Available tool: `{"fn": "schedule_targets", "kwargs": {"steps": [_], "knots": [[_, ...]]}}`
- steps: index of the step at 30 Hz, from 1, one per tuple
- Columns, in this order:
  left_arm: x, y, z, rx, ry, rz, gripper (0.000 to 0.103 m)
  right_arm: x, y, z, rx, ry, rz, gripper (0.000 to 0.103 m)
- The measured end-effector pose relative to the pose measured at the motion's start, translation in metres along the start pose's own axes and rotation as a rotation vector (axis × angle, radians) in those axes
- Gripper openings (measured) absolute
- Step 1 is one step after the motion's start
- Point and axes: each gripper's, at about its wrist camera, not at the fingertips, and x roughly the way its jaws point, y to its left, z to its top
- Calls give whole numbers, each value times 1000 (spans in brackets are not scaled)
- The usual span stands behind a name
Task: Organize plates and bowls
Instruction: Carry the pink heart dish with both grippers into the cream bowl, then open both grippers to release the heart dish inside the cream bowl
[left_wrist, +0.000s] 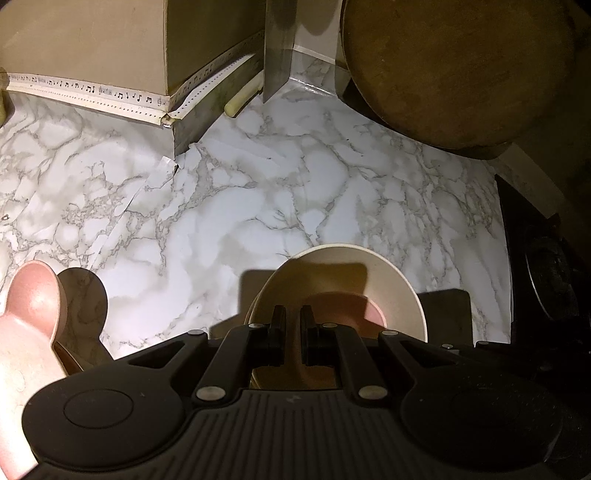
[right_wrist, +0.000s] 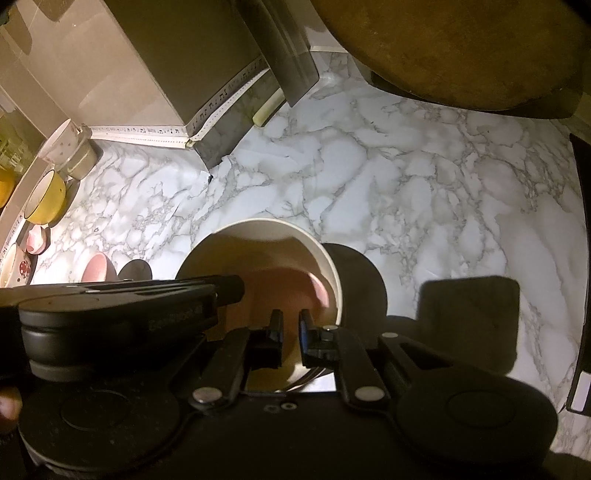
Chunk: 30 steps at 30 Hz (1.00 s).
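Cream bowl on the marble-patterned worktop (left_wrist: 258, 206), beneath both of my tongs.
My left tongs (left_wrist: 293, 314) and right tongs (right_wrist: 287, 318) are nearly pressed together, pinching nothing, over the round cream bowl (right_wrist: 258, 236) with pink inside.

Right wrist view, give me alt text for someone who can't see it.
A black tool, its jaws nearly shut, points down into a cream bowl with a pink inside, on a marble counter. A yellow cup stands far left.

Nearly closed left gripper (left_wrist: 293, 314) over a cream bowl (left_wrist: 402, 291) on marble countertop (left_wrist: 280, 192). Pink bowl (left_wrist: 35, 295) at lower left. Round wooden board (left_wrist: 458, 66) leaning at upper right.
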Motion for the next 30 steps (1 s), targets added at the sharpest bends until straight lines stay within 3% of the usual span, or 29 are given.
{"fn": "schedule_targets", "kwargs": {"steps": [3, 17, 20, 30], "knots": [[-5, -1, -1, 16, -19, -9, 7, -1, 2, 0, -13, -7, -8, 17], [-39, 2, -16, 55, -96, -46, 7, -31, 10, -13, -69, -85, 21, 31], [-49, 4, -20, 65, -121, -46, 7, -38, 10, -17, -76, -102, 28, 37], [-78, 10, -37, 113, -206, -29, 11, -65, 5, -26, -68, -192, 60, 45]]}}
